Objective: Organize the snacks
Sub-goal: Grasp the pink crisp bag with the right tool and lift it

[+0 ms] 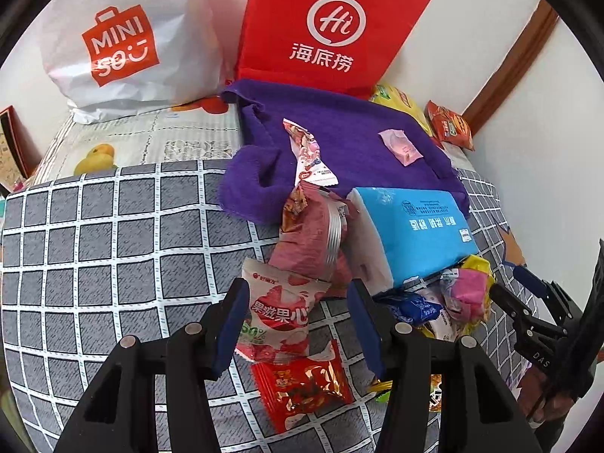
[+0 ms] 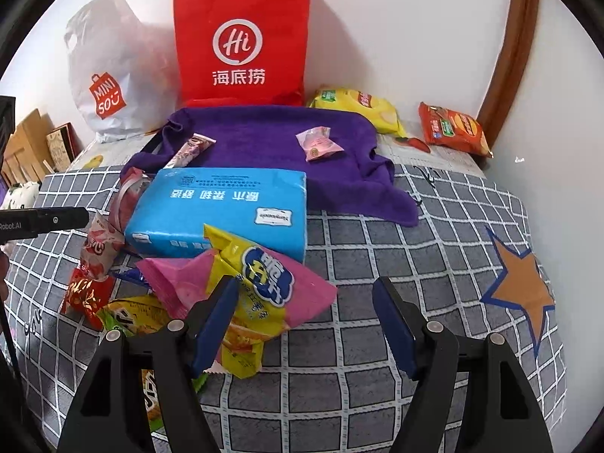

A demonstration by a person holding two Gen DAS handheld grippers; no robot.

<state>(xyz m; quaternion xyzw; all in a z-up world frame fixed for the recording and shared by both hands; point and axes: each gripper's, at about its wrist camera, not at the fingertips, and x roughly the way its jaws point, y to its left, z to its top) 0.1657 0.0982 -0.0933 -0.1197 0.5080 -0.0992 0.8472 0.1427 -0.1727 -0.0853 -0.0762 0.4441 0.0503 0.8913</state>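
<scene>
Both cameras ride low over the bed, each looking forward between its own 2 blue-padded fingers toward the wall. The left wrist view sits close above the snack pile, angled down, with the strawberry jelly packet (image 1: 279, 317) right in front of the lens and the blue tissue pack (image 1: 411, 230) just beyond to the right. The right wrist view looks from a spot further right, a little further back, seeing that same tissue pack (image 2: 222, 211) left of center. Both views share the purple towel (image 1: 339, 143) (image 2: 271, 139), the red Haidilao bag (image 1: 328, 26) (image 2: 241, 45) and the white Miniso bag (image 1: 124, 45) (image 2: 109, 87). The right gripper (image 1: 528, 309) shows at the left view's right edge.
</scene>
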